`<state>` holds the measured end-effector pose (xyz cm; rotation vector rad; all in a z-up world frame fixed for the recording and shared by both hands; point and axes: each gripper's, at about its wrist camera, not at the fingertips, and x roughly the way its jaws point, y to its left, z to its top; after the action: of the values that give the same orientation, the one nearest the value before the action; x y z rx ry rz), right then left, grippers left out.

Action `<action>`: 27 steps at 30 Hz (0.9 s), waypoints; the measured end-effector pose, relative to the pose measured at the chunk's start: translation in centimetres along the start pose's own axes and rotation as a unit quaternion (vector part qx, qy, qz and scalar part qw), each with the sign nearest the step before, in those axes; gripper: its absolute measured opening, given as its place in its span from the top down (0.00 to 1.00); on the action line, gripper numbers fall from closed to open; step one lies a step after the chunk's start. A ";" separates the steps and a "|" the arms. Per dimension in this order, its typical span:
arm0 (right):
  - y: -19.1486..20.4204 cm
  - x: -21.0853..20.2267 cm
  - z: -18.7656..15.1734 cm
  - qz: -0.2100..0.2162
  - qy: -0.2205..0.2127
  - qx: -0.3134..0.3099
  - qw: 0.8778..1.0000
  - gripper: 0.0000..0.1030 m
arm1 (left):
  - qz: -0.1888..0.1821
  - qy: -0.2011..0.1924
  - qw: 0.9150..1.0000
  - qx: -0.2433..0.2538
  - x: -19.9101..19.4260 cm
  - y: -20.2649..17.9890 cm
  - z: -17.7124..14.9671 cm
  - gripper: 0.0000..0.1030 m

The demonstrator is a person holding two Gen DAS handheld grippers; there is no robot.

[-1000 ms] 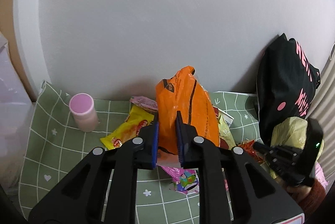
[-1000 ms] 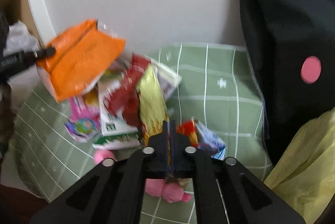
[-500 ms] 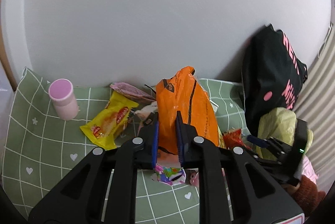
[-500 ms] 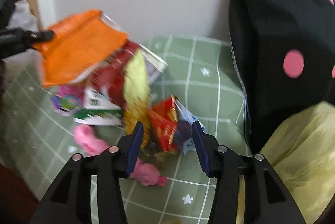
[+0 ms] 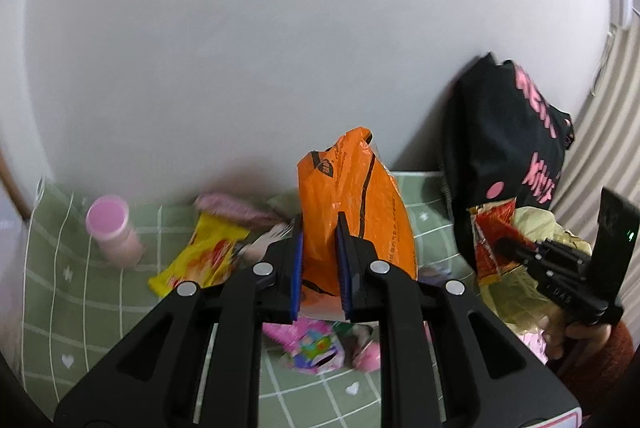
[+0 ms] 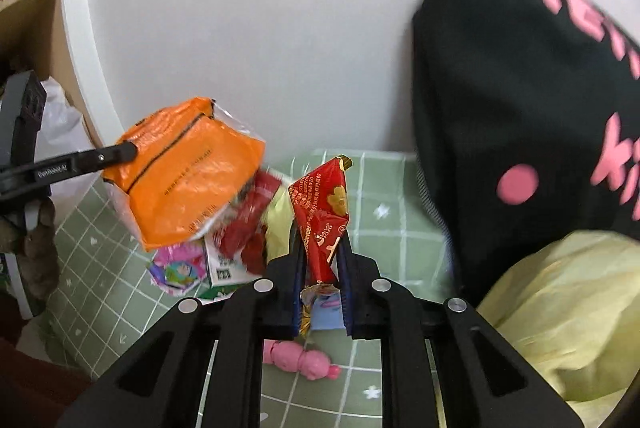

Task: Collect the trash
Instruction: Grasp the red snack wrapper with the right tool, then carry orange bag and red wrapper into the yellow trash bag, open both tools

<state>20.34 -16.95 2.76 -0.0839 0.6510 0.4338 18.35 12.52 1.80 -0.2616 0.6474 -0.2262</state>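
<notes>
- Left wrist view: left gripper (image 5: 319, 248) has its fingers clamped on the orange snack bag (image 5: 354, 203), held upright and off the surface (image 5: 60, 292).
- Same view, loose on the green checked cloth: yellow wrapper (image 5: 202, 256), a pinkish wrapper (image 5: 230, 205) behind it near the wall, and a pink cartoon-print wrapper (image 5: 316, 346) right under the fingers. Pink cylindrical cup (image 5: 112, 228) stands upright at far left; can't tell if it counts as trash.
- Same view, right side: right gripper (image 5: 502, 248) holds a red wrapper (image 5: 490, 244) in front of the pale yellow bag (image 5: 532, 228), which sits below the black tote with pink lettering (image 5: 508, 155).
- Right wrist view: right gripper (image 6: 320, 252) fingers are pinched on the red wrapper (image 6: 322, 216); it sticks up between them, clear of the cloth. A blue scrap shows low between the fingers; can't tell whether it is gripped or lying beneath.
- Same view: the yellow bag (image 6: 560, 308) is close at lower right, its opening not visible. It looks like the collection bag, but that is a guess.
- Same view, left: the left gripper (image 6: 120, 151) holds the orange bag (image 6: 188, 171) above a pile of red crumpled wrapper (image 6: 250, 224), white-green carton (image 6: 224, 268) and the cartoon wrapper (image 6: 178, 270). A pink toy-like piece (image 6: 300, 358) lies under the right fingers.
- Status, my read: two pieces picked, neither deposited. At least five or six more items are on the cloth, so well under halfway.
</notes>
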 end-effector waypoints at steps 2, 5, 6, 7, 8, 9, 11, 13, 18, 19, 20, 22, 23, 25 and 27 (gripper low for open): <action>-0.8 -1.4 0.4 -0.016 -0.011 0.001 1.000 0.85 | -0.007 -0.008 1.000 0.025 0.1 -1.7 0.8 0.87; -2.8 -3.4 0.9 -0.041 -0.024 0.015 0.999 0.85 | -0.024 -0.018 0.998 0.059 0.5 -4.4 2.0 0.87; -3.9 -4.4 1.1 -0.057 -0.030 0.019 0.998 0.85 | -0.032 -0.020 0.997 0.066 0.7 -5.2 2.3 0.87; -4.5 -5.0 1.1 -0.069 -0.033 0.020 0.997 0.85 | -0.043 -0.021 0.996 0.073 1.0 -6.2 2.7 0.87; -5.4 -5.8 1.1 -0.083 -0.037 0.020 0.996 0.85 | -0.056 -0.023 0.995 0.079 1.3 -7.3 3.2 0.87; -6.4 -6.8 1.2 -0.101 -0.042 0.023 0.994 0.85 | -0.065 -0.024 0.994 0.084 1.5 -8.2 3.5 0.87; -8.8 -9.3 1.3 -0.143 -0.056 0.032 0.988 0.85 | -0.088 -0.033 0.990 0.105 2.0 -11.0 4.6 0.87; -11.3 -11.7 0.9 -0.176 -0.067 0.046 0.981 0.85 | -0.115 -0.043 0.984 0.130 2.4 -14.2 5.5 0.87; -17.6 -18.0 -0.9 -0.266 -0.090 0.092 0.955 0.85 | -0.189 -0.051 0.959 0.202 4.0 -23.4 6.5 0.87; -18.4 -18.9 -1.5 -0.275 -0.094 0.099 0.952 0.85 | -0.207 -0.048 0.952 0.219 4.4 -25.7 6.3 0.87; -19.1 -19.8 -2.1 -0.284 -0.096 0.107 0.948 0.85 | -0.223 -0.043 0.945 0.234 4.9 -27.6 6.1 0.87; -20.7 -21.4 -3.0 -0.299 -0.101 0.123 0.941 0.85 | -0.250 -0.024 0.932 0.263 6.3 -31.3 5.1 0.87; -21.2 -22.0 -3.4 -0.304 -0.102 0.127 0.939 0.85 | -0.260 -0.005 0.925 0.277 7.4 -32.9 4.4 0.86; -21.9 -22.5 -4.0 -0.307 -0.107 0.135 0.936 0.85 | -0.268 0.040 0.914 0.302 10.1 -35.8 2.5 0.86; -21.9 -22.6 -4.0 -0.299 -0.113 0.135 0.938 0.85 | -0.248 0.077 0.907 0.332 12.8 -37.4 0.3 0.86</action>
<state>11.14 -45.92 11.98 0.0314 0.4226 -0.2354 23.79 -26.38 6.43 0.2632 0.6153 -0.9462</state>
